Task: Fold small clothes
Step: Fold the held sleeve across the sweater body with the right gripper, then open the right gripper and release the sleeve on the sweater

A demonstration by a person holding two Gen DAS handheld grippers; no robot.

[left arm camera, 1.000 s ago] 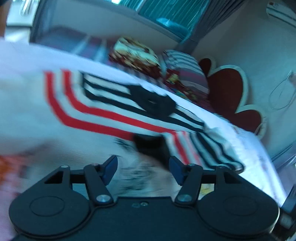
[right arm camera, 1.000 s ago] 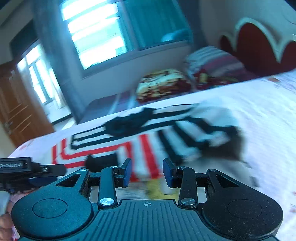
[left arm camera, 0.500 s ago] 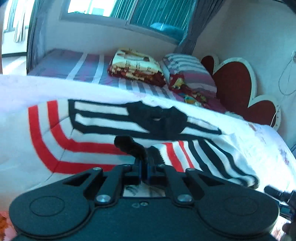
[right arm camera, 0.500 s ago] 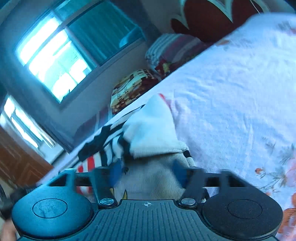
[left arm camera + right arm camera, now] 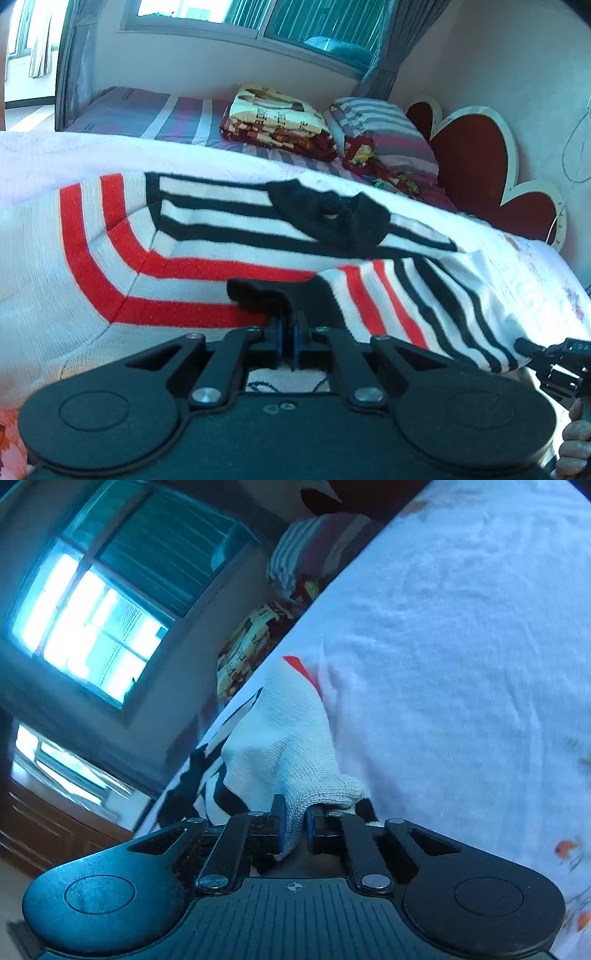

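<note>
Left wrist view: the left gripper [image 5: 289,339] has its fingers pressed together on a black cuff of the sweater [image 5: 207,254], a white knit with red and black stripes. The sweater lies spread across the bed [image 5: 55,155], which is covered by a pale sheet. One striped sleeve is folded over the sweater's body, to the right of the pinched cuff. Beyond the sweater, a folded blanket [image 5: 277,118] and a striped pillow [image 5: 380,129] sit side by side near the red headboard [image 5: 472,162] with its scalloped white edge. At the sweater's right edge, the tip of the right gripper [image 5: 554,360] shows, with part of the person's hand [image 5: 576,439] below it.

The right wrist view shows the right gripper [image 5: 293,827] with its fingers clamped on a white ribbed edge of the sweater [image 5: 280,738]; the cloth bunches up just ahead of them. To the right of the sweater the sheet lies bare, with small orange flower prints near its edge.
</note>
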